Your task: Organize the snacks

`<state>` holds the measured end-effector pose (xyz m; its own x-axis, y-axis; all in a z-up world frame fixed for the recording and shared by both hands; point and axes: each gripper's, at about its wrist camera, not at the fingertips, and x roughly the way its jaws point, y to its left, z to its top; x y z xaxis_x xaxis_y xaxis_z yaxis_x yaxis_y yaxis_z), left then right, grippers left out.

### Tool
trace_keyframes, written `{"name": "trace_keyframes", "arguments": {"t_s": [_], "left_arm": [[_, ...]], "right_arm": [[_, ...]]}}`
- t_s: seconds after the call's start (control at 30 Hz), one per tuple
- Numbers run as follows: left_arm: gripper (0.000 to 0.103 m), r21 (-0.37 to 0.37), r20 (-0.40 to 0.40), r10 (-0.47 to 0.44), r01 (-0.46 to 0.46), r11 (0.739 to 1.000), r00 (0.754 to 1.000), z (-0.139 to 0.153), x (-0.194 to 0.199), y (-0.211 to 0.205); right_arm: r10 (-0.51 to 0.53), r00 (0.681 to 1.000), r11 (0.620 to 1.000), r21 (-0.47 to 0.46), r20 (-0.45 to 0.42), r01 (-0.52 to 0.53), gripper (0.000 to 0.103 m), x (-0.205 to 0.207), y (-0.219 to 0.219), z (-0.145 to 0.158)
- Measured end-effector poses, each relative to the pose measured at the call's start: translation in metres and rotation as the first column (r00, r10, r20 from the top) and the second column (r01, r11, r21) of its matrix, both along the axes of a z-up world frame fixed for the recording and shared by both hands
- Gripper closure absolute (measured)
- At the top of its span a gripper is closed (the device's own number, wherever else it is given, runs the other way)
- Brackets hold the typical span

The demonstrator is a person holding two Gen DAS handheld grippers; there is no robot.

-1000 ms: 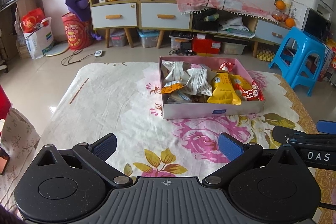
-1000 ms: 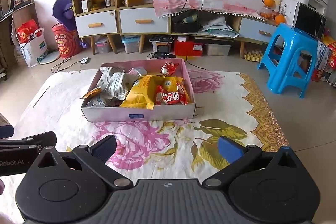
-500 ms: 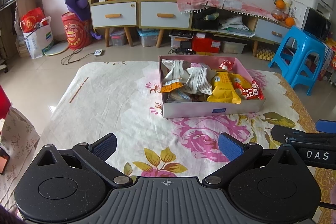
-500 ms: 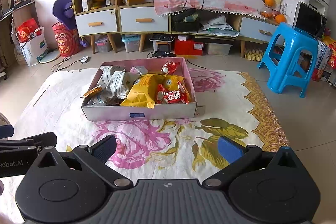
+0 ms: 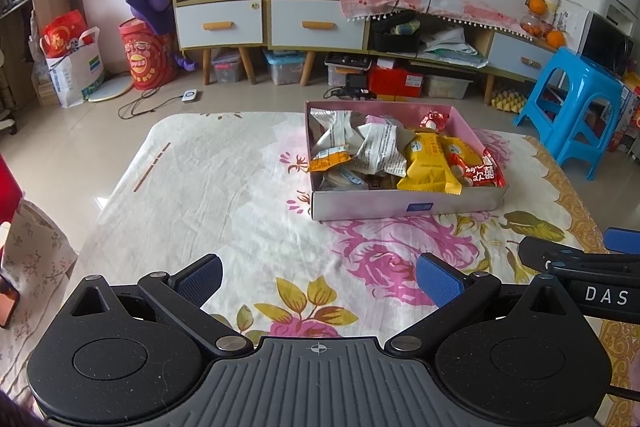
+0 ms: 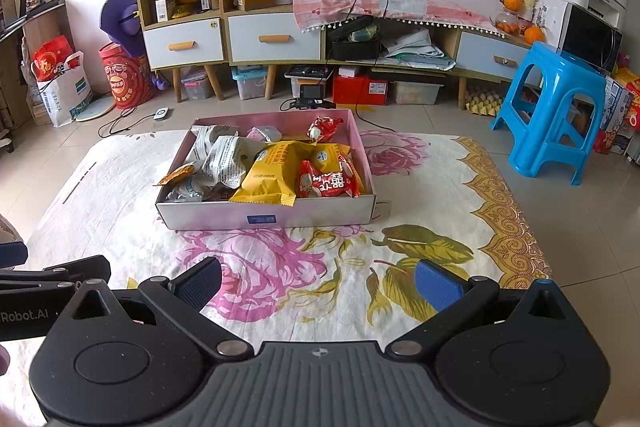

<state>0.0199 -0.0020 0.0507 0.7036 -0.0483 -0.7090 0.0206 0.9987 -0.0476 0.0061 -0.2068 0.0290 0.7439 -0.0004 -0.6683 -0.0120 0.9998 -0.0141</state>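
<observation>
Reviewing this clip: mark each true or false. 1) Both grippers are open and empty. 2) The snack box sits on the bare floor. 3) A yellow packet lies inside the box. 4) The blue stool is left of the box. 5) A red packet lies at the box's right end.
1) True: the left gripper and right gripper have their jaws apart, holding nothing.
2) False: the snack box sits on a floral cloth.
3) True: the yellow packet lies in it.
4) False: the blue stool stands to the right.
5) True: the red packet lies there.
</observation>
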Motion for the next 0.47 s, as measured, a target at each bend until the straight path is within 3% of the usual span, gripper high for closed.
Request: {"name": "trace_keyframes", "arguments": {"t_s": [0.47], "left_arm": [[0.000,0.007,-0.001,-0.013,0.013,1.000,1.000,0.0017,-0.0008,-0.0018]], "right_arm": [[0.003,1.000,1.000,0.002,-0.003,-0.003,0.008,-0.0010,0.0020,-0.0011]]}}
